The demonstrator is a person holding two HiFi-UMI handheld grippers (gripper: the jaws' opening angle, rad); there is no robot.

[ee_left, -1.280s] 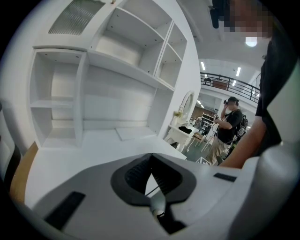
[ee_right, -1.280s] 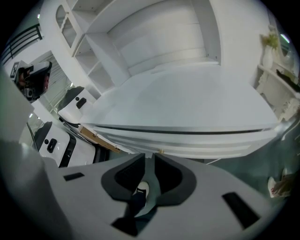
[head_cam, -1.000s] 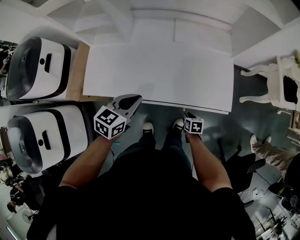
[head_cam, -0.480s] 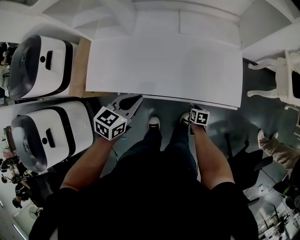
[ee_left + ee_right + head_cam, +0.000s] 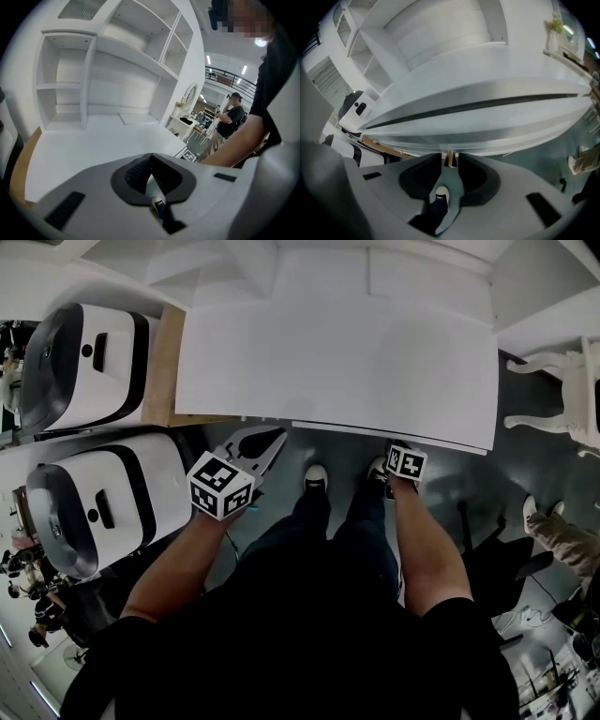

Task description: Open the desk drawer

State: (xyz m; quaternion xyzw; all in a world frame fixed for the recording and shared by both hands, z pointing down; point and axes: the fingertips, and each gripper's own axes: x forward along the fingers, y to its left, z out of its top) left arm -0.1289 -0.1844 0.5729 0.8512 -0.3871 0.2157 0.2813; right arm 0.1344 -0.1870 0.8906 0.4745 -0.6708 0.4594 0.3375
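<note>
Evidently the right claw (image 5: 450, 165) pinches the drawer (image 5: 487, 133) knob (image 5: 450, 158), ready to pull. The left claw (image 5: 151, 158), closed and empty, idles lower left, off the bench (image 5: 337, 362).

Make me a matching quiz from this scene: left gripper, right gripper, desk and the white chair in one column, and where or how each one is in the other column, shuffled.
1 left gripper
2 right gripper
3 desk
4 white chair

A on the floor right of the desk
B shut on the brass knob
C white, its top bare
D shut, empty, short of the desk

Pairs: 1-D, 2-B, 3-C, 4-A
</note>
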